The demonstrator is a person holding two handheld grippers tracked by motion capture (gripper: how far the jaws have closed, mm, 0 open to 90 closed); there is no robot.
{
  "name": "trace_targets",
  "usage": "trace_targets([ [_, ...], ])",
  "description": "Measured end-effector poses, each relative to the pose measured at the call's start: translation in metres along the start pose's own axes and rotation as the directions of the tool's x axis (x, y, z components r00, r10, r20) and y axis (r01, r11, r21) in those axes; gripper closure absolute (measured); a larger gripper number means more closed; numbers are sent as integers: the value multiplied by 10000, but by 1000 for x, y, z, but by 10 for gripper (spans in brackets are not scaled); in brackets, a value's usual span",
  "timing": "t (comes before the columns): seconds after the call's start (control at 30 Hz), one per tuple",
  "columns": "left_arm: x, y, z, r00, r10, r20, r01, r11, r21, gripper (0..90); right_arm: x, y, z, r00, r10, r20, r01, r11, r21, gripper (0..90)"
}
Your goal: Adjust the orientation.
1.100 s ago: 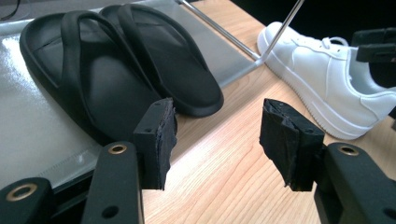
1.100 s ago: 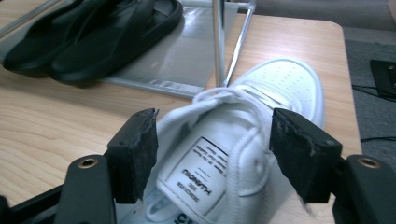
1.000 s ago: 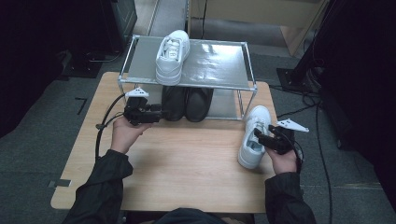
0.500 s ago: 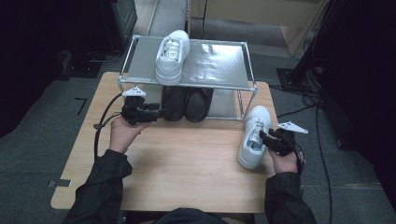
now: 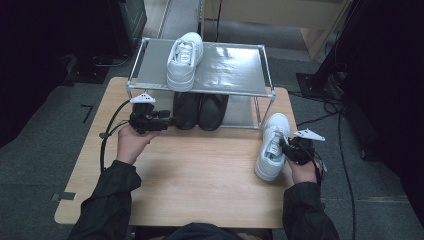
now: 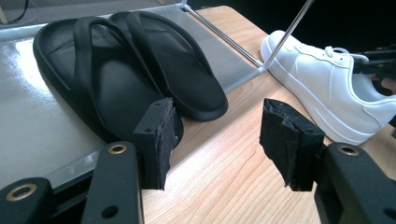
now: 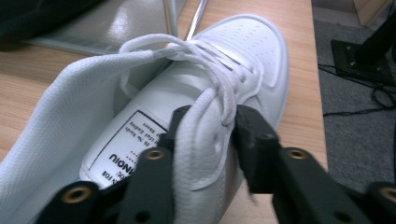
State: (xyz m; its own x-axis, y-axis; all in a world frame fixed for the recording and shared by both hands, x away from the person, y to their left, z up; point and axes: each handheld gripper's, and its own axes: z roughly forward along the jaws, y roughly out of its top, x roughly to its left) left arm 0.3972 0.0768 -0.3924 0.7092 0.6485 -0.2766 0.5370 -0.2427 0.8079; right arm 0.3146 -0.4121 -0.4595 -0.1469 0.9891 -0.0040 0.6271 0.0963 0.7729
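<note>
Now the right gripper [image 7: 203,135], jaws just closing, pinches the collar wall of the white lace-up leather sneaker [image 5: 272,146] near the wooden table's [image 5: 200,175] right edge, toe toward the metal rack [image 5: 250,92].

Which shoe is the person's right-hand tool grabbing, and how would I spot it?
Find the metal shoe rack at the wooden table's far edge. By its right front leg, a white sneaker lies on the bare tabletop. Its twin sits atop the rack; this one has the right gripper clamped on its collar.
</note>
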Motion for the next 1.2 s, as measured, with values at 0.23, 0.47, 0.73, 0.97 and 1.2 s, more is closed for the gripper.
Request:
trace_targets([
  [0.23,8,-6,-3,9980,-628,-30,628,9977,-251,459,-5,-1,0,10000,39,71,-38,9999,-139,722],
  [0.47,6,-5,-5,9986,-536,-1,535,9981,-316,459,-6,1,1,9996,187,189,-186,9998,-74,808],
  [0.73,7,-5,-8,9984,-549,-142,543,9978,-379,456,-9,8,-2,9978,610,250,-616,9979,212,837],
  [0.97,10,-4,-11,9972,-745,-64,742,9965,-374,454,-11,14,-11,9963,855,88,-856,9962,182,842],
  [1.2,13,-2,-15,9957,-916,-97,911,9949,-432,452,-5,21,-25,9990,434,65,-436,9988,235,843],
])
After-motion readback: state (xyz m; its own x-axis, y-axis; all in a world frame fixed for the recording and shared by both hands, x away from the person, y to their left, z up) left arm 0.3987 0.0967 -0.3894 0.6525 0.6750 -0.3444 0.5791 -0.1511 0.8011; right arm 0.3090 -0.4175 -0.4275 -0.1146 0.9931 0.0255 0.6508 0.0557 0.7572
